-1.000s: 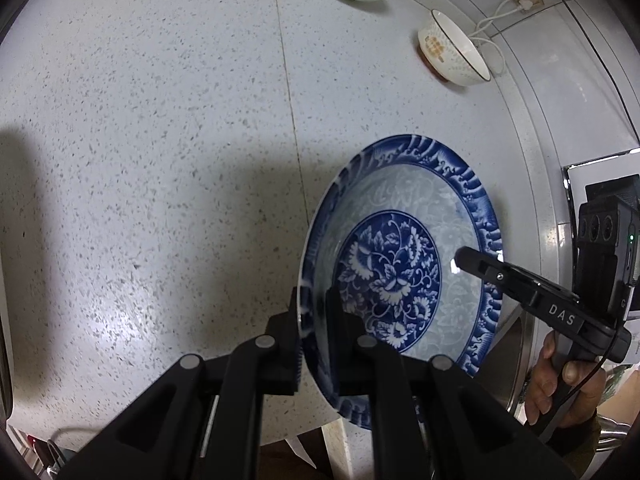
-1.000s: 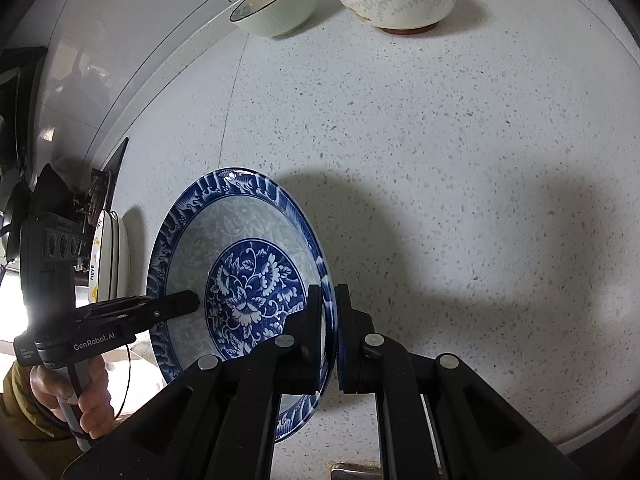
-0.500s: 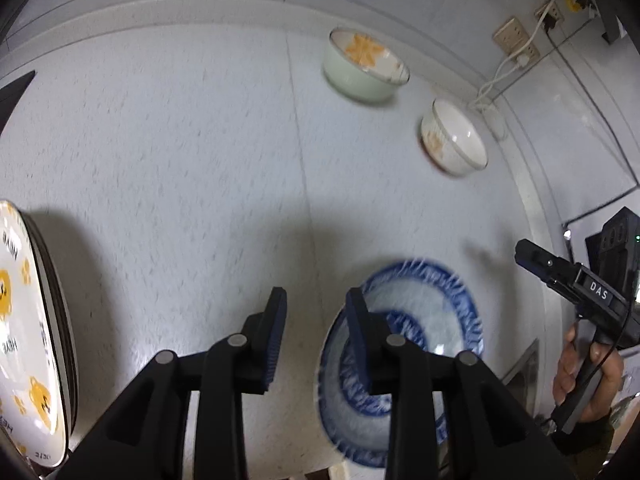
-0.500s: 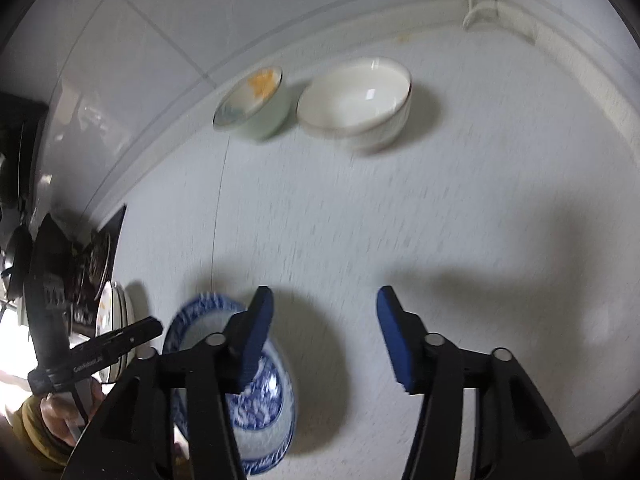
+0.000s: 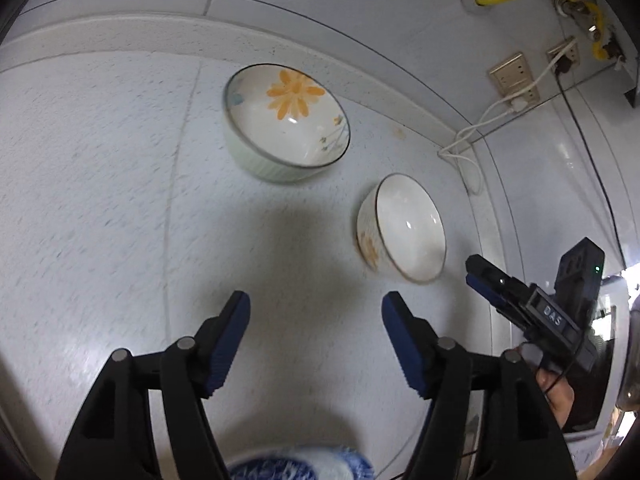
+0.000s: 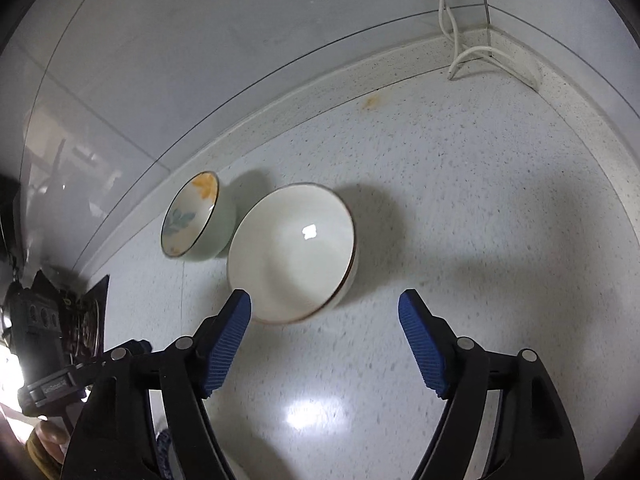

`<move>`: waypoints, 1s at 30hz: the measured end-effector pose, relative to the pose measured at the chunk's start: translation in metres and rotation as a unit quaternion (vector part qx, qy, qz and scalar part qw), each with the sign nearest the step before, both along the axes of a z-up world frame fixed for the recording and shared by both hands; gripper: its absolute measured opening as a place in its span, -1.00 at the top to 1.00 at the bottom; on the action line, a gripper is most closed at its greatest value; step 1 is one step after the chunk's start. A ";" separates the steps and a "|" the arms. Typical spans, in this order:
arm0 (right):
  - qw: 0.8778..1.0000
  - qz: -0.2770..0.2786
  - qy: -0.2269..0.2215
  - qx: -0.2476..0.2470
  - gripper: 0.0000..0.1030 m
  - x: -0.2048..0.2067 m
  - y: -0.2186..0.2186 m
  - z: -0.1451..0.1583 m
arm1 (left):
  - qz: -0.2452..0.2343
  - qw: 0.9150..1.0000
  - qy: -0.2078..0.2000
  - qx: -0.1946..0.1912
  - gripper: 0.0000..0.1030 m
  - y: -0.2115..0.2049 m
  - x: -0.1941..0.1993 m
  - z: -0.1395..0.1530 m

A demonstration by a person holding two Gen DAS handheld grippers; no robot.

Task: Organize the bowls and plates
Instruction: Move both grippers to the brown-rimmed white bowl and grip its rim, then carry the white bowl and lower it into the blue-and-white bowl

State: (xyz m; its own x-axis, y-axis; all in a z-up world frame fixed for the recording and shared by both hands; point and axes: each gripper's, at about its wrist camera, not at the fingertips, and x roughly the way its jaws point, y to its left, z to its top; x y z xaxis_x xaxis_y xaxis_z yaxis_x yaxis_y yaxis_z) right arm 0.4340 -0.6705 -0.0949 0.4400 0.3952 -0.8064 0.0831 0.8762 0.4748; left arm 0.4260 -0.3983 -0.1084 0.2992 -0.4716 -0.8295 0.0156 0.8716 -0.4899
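while both claws point(image 5: 316, 336) point(image 6: 325, 334) gape, the flower bowl point(image 5: 286, 122) and white bowl point(image 6: 292, 252) sit empty.

We read "DAS" in pale letters on a small plate on the side of the right tool point(image 5: 486, 276), seen from the left wrist view. On the left tool's point(image 6: 120, 354) body, in the right wrist view, a strip carries small lettering, too blurred to make out.
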 end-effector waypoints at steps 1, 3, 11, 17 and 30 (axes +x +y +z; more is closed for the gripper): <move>1.000 0.001 0.002 0.004 -0.43 0.006 -0.001 -0.003 | 0.001 1.000 0.000 0.006 -0.31 -0.009 0.009 -0.005; 1.000 0.009 0.007 0.010 -0.47 0.016 -0.001 -0.009 | 0.003 1.000 0.004 0.009 -0.31 -0.023 0.023 -0.014; 0.999 0.023 0.038 0.018 0.19 0.043 0.003 -0.041 | -0.002 0.999 0.022 0.032 0.12 -0.072 0.056 -0.047; 0.998 0.025 0.053 0.020 0.72 0.053 0.006 -0.056 | -0.023 0.999 0.046 0.015 0.71 -0.092 0.077 -0.062; 0.999 0.031 0.044 -0.001 0.73 -0.025 0.028 0.003 | -0.040 0.997 0.067 -0.025 0.76 -0.055 -0.006 -0.007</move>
State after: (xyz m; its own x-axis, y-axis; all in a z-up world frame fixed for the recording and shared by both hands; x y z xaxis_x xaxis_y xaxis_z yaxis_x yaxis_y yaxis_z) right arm 0.4087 -0.6421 -0.0921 0.3425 0.4173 -0.8418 0.0692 0.8823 0.4655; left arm 0.4204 -0.4535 -0.1158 0.1463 -0.5322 -0.8339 0.0162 0.8441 -0.5359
